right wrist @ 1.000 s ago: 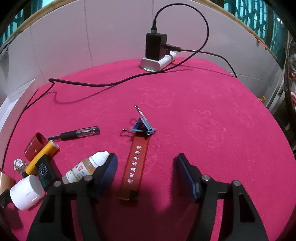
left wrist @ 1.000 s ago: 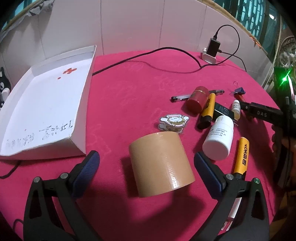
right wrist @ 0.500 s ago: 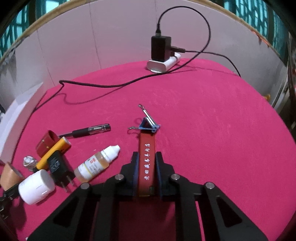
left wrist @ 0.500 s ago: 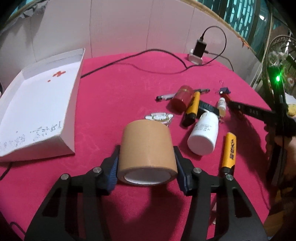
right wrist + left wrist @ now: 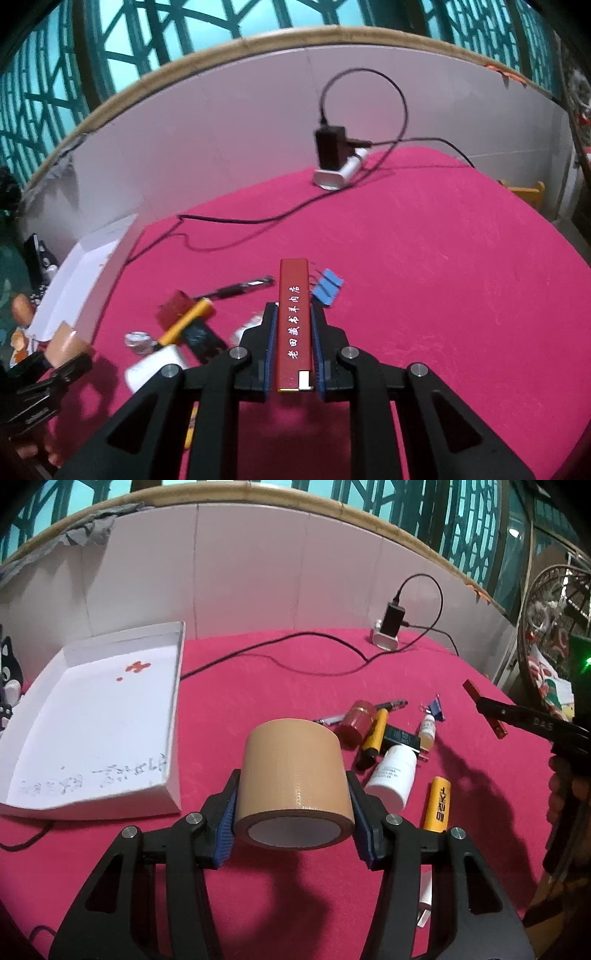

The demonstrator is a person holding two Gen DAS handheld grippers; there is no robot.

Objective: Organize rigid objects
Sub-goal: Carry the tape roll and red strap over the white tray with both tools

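Pink cloth (image 5: 258,686) covers the round table. Left gripper (image 5: 291,823) has just closed, its blue pads clamping a tan tape roll (image 5: 291,771) lifted clear of the cloth. Right gripper (image 5: 293,347) has just narrowed onto a red flat bar (image 5: 294,314). Left sits a white tray (image 5: 177,686); right, a white bottle (image 5: 393,775), yellow tubes and a blue clip (image 5: 327,286) lie clustered.

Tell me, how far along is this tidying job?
Barely begun: the white tray holds nothing yet. In hand: the left gripper clamps a roll of tan tape, the right gripper a red bar. Left: pill bottle, yellow tubes, pen, binder clip.
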